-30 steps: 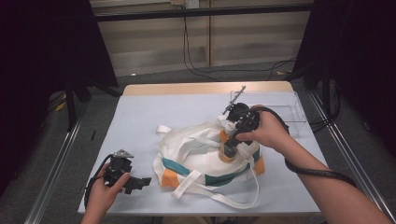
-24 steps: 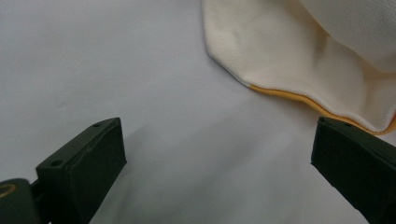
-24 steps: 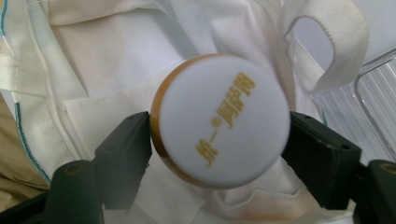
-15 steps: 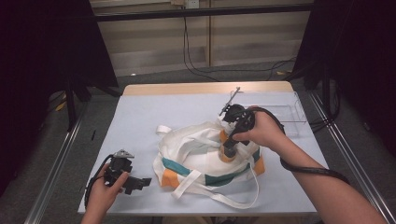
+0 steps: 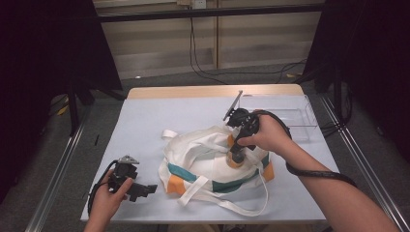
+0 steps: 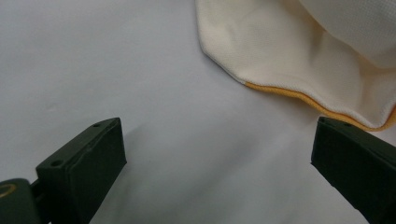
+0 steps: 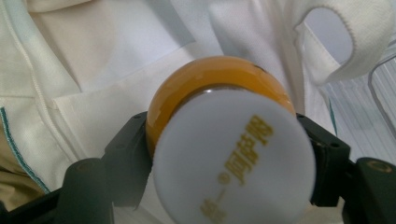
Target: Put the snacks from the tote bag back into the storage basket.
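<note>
Risk points at the moment of grasp. Right gripper stands nearly upright over the cloth bag, its jaws having just been closing and now clamped on the amber bottle just under its white cap; in the high view the bottle sits on top of the bag, near its right half, with the bag lying in the middle of the tabletop. Left gripper rests low at the near left corner, jaws wide apart with nothing between them, pointing toward the bag's orange-trimmed edge but well short of it.

Likely failures, as judged from this pose:
(a) the bottle's wall is round and smooth and the jaws meet it at two narrow lines, so a quick lift or tilt could let it twist or slide out;
(b) loose fabric and the white straps lie close around the bottle, and a fold nipped with it could drag the bag upward;
(c) the bag is unheld, so any pull may shift it across the tabletop;
(d) the clear tray stands just beyond the right hand, within reach of a careless swing.
</note>
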Demonstrator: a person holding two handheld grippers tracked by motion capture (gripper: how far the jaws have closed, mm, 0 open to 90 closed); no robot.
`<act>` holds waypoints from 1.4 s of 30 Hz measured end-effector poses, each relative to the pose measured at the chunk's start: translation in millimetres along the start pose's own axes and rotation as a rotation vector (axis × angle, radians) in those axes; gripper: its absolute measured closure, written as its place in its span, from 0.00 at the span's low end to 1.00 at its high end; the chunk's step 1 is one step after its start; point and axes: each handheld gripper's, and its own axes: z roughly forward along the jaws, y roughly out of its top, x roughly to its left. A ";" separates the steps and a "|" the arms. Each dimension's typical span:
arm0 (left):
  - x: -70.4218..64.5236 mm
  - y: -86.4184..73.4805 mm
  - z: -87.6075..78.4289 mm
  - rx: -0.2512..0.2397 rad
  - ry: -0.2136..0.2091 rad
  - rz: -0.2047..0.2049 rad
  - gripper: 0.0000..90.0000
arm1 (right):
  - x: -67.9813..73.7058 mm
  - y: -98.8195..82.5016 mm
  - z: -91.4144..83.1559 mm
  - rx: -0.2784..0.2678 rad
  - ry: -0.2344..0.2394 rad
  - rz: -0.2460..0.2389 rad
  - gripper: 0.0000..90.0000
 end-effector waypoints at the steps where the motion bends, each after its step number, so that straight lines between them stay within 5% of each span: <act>1: 0.2 0.1 0.0 0.000 0.001 0.002 0.03 | 0.4 0.5 -0.5 0.011 -0.004 0.006 0.33; 14: 1.8 -0.2 -1.2 0.003 -0.001 0.009 0.03 | 0.6 4.9 -7.2 0.074 0.022 0.128 0.33; 42: -2.1 0.3 1.9 0.014 -0.016 0.014 0.03 | -3.4 13.6 -46.2 0.130 0.048 0.190 0.33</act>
